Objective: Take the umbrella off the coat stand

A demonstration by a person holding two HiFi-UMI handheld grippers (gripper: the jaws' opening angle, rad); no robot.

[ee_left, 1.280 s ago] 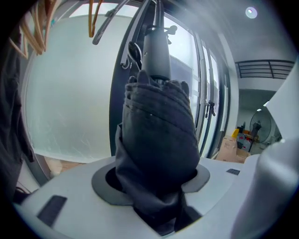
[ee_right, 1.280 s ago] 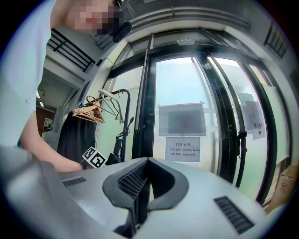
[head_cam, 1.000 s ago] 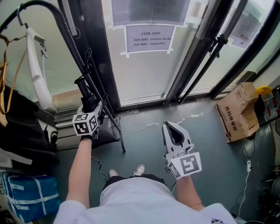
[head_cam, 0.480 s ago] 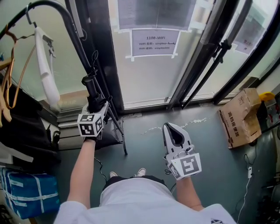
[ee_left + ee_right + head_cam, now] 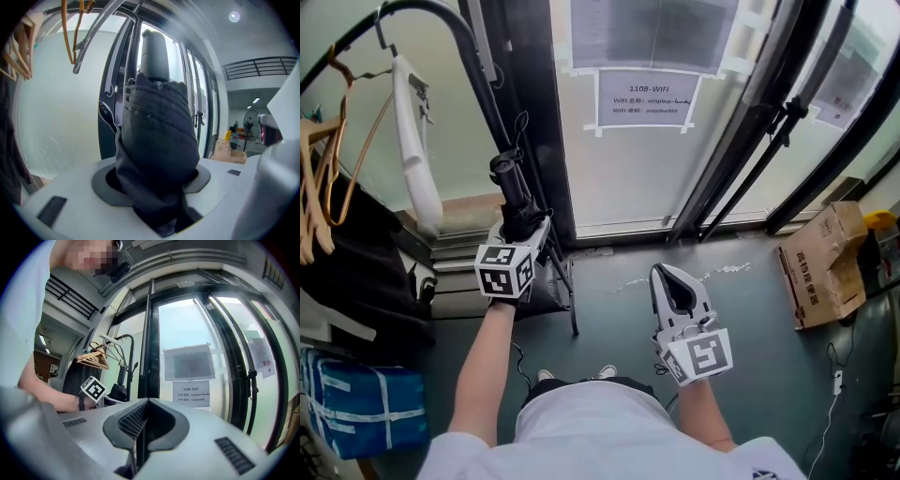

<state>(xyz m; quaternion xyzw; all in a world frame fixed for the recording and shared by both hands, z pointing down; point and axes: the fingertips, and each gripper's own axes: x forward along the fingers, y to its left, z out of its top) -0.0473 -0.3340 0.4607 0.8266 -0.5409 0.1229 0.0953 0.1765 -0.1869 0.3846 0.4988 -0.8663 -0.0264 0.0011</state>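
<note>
A folded black umbrella [image 5: 514, 190] stands upright beside the black coat stand pole [image 5: 476, 58], its stubby handle end on top. My left gripper [image 5: 525, 232] is shut on the umbrella's bundled fabric. In the left gripper view the dark canopy [image 5: 157, 136] fills the gap between the jaws of the left gripper [image 5: 157, 186], with the grey handle [image 5: 154, 52] above. My right gripper [image 5: 667, 277] hovers lower, over the floor, shut with nothing in it. In the right gripper view the right gripper [image 5: 146, 403] has its ribbed pads together.
Wooden hangers [image 5: 321, 169] and a white hanging piece [image 5: 417, 161] are on the stand's curved arm at left, dark clothes below. A blue bag [image 5: 356, 411] lies bottom left. A cardboard box [image 5: 825, 264] sits right. A glass door with a paper notice [image 5: 647, 97] is ahead.
My left gripper has risen with the umbrella held in it, drifting slightly right along the stand pole. The right gripper has stayed in place.
</note>
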